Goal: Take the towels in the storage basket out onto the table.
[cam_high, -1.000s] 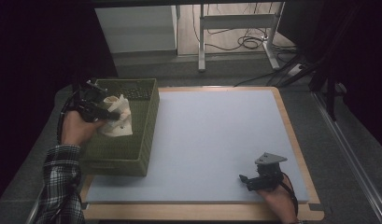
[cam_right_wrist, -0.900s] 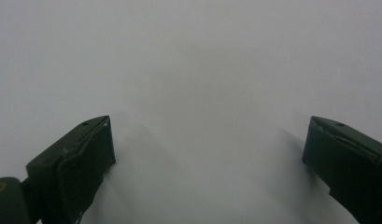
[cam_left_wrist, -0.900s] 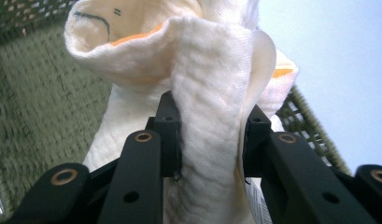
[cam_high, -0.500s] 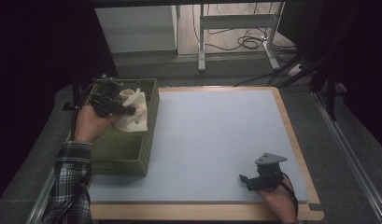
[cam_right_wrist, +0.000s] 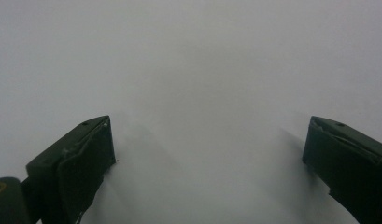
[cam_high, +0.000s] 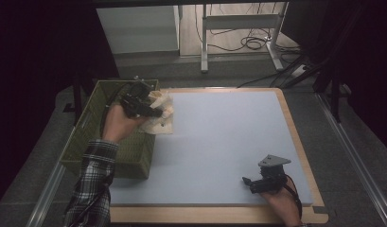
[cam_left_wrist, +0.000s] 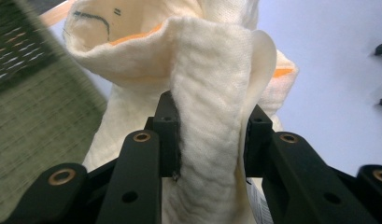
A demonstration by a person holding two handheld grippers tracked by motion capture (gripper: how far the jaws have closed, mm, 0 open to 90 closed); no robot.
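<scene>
A cream cloth point(cam_high: 162, 115) with orange trim hangs bunched over the right rim of the green basket point(cam_high: 89, 124) and the left edge of the grey mat. My left gripper point(cam_high: 153, 112) is shut on a thick fold of that cloth point(cam_left_wrist: 212, 140); in the left gripper view the pads press it from both sides. My right gripper point(cam_high: 248, 182) rests low on the mat near the front right corner, its jaws wide apart with only bare mat point(cam_right_wrist: 202, 93) between them.
The pale grey mat point(cam_high: 229, 142) lies on a wooden board point(cam_high: 295, 137) that frames it. The woven green basket stands at the board's left edge. Table legs and cables point(cam_high: 248, 42) lie on the floor beyond.
My left hand has carried the cloth up out of the basket and rightward over its rim toward the mat. The right gripper has stayed where it was.
</scene>
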